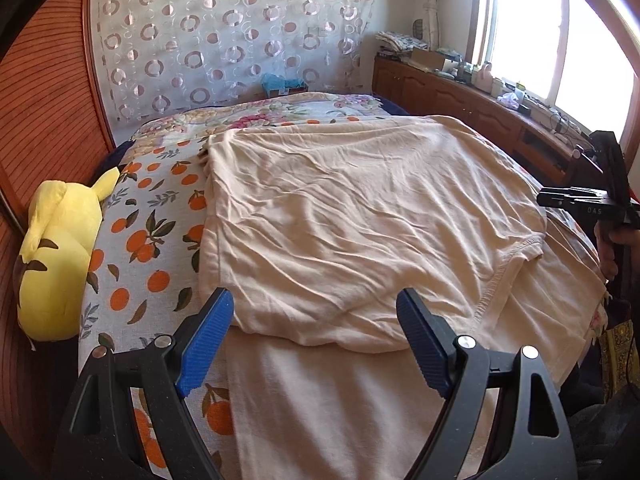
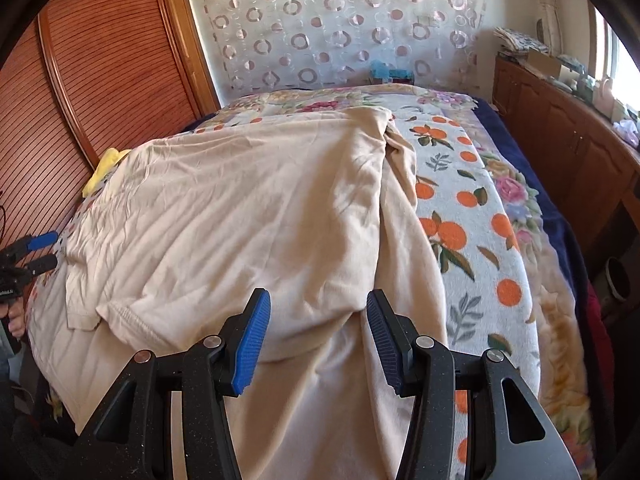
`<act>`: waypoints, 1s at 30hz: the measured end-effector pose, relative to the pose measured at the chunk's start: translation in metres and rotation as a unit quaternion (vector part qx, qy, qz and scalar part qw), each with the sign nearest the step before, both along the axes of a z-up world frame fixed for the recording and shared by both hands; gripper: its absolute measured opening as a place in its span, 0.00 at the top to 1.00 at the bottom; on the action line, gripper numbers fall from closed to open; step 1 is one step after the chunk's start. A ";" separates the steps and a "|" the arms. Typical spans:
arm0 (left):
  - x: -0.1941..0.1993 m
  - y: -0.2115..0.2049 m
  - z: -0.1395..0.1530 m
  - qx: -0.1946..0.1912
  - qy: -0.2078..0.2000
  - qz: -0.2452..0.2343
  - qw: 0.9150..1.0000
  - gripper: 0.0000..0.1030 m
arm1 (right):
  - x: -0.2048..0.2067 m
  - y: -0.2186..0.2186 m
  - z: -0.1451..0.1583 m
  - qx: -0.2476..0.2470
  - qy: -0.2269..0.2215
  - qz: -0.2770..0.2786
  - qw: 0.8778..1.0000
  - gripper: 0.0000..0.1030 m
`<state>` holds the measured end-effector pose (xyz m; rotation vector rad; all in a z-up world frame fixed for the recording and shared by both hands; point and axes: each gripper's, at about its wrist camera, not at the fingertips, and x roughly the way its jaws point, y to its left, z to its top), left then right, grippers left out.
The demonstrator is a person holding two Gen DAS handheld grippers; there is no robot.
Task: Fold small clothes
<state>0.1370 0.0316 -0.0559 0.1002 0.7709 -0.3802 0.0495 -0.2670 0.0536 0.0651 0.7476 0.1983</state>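
Note:
A cream garment (image 1: 360, 216) lies partly folded on the bed, its upper layer folded over a flatter lower layer (image 1: 344, 408). It also shows in the right wrist view (image 2: 248, 216). My left gripper (image 1: 316, 316) is open and empty, its blue pads either side of the folded edge's near left part. It also appears at the left edge of the right wrist view (image 2: 42, 252). My right gripper (image 2: 316, 312) is open and empty over the fold's near right end. It shows at the right edge of the left wrist view (image 1: 560, 198).
An orange-print bedspread (image 2: 472, 216) covers the bed. A yellow plush toy (image 1: 60, 256) lies at the bed's left side by a wooden slatted wall (image 1: 44, 128). A wooden cabinet (image 1: 460, 96) with clutter runs under the window on the right. A patterned curtain (image 1: 224, 32) hangs behind.

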 end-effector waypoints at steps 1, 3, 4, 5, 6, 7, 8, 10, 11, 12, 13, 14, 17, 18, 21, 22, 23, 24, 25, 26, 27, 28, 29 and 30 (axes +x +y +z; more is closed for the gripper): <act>0.003 0.002 -0.001 0.001 0.001 0.005 1.000 0.18 | 0.004 0.002 0.001 -0.001 0.001 0.000 1.000 0.49; 0.009 0.007 -0.003 0.006 0.005 0.017 1.000 0.18 | 0.010 0.004 0.000 -0.003 0.006 0.002 1.000 0.49; 0.011 0.009 -0.004 0.004 0.007 0.020 1.000 0.18 | 0.013 0.003 -0.001 -0.007 0.008 0.002 1.000 0.49; 0.013 0.011 -0.005 0.001 0.011 0.023 1.000 0.18 | 0.015 0.005 -0.002 -0.011 0.009 0.001 1.000 0.49; 0.015 0.013 -0.007 -0.003 0.014 0.025 1.000 0.18 | 0.017 0.005 -0.004 -0.011 0.012 0.001 1.000 0.49; 0.016 0.014 -0.008 -0.007 0.017 0.027 0.999 0.18 | 0.019 0.007 -0.005 -0.011 0.015 0.002 1.000 0.49; 0.017 0.016 -0.009 -0.010 0.020 0.029 0.999 0.18 | 0.020 0.009 -0.008 -0.012 0.017 0.003 1.000 0.49; 0.018 0.018 -0.011 -0.011 0.023 0.032 0.999 0.18 | 0.023 0.012 -0.013 -0.018 0.019 0.006 1.000 0.49; 0.018 0.018 -0.013 -0.011 0.024 0.033 0.999 0.18 | 0.023 0.014 -0.016 -0.026 0.014 0.007 1.000 0.49; 0.019 0.019 -0.014 -0.010 0.026 0.034 0.999 0.18 | 0.020 0.017 -0.017 -0.037 0.006 0.009 0.999 0.49; 0.020 0.019 -0.015 -0.009 0.027 0.035 0.999 0.18 | 0.018 0.020 -0.019 -0.050 -0.002 0.011 0.999 0.49; 0.021 0.020 -0.016 -0.008 0.030 0.036 0.999 0.18 | 0.016 0.024 -0.021 -0.066 -0.010 0.011 0.998 0.49; 0.022 0.020 -0.017 -0.009 0.034 0.033 0.999 0.24 | 0.015 0.029 -0.024 -0.074 -0.016 0.009 0.997 0.49; 0.024 0.019 -0.017 -0.011 0.036 0.031 0.999 0.26 | 0.015 0.028 -0.024 -0.071 -0.016 0.010 0.997 0.49; 0.027 0.018 -0.016 -0.028 0.047 0.023 0.998 0.38 | 0.016 0.028 -0.026 -0.066 -0.016 0.011 0.998 0.49; 0.027 0.017 -0.016 -0.028 0.047 0.024 0.998 0.43 | 0.015 0.028 -0.026 -0.067 -0.017 0.011 0.998 0.49; 0.028 0.016 -0.016 -0.026 0.047 0.025 0.998 0.45 | 0.015 0.025 -0.026 -0.069 -0.017 0.011 0.997 0.49; 0.028 0.015 -0.016 -0.023 0.047 0.025 0.998 0.45 | 0.015 0.026 -0.026 -0.070 -0.018 0.011 0.997 0.49; 0.029 0.016 -0.017 -0.020 0.047 0.027 0.998 0.45 | 0.014 0.025 -0.026 -0.070 -0.018 0.011 0.997 0.49; 0.030 0.017 -0.018 -0.011 0.047 0.035 0.998 0.45 | 0.014 0.025 -0.026 -0.069 -0.018 0.012 0.997 0.49; 0.031 0.018 -0.020 0.000 0.044 0.043 0.998 0.45 | 0.013 0.025 -0.026 -0.068 -0.018 0.012 0.997 0.49; 0.032 0.020 -0.021 0.009 0.043 0.050 0.998 0.45 | 0.011 0.025 -0.026 -0.068 -0.018 0.011 0.997 0.49; 0.032 0.024 -0.023 0.009 0.044 0.055 0.997 0.45 | 0.011 0.025 -0.026 -0.069 -0.018 0.011 0.997 0.49; 0.033 0.027 -0.025 0.002 0.049 0.056 0.997 0.45 | 0.011 0.025 -0.026 -0.069 -0.018 0.011 0.997 0.49</act>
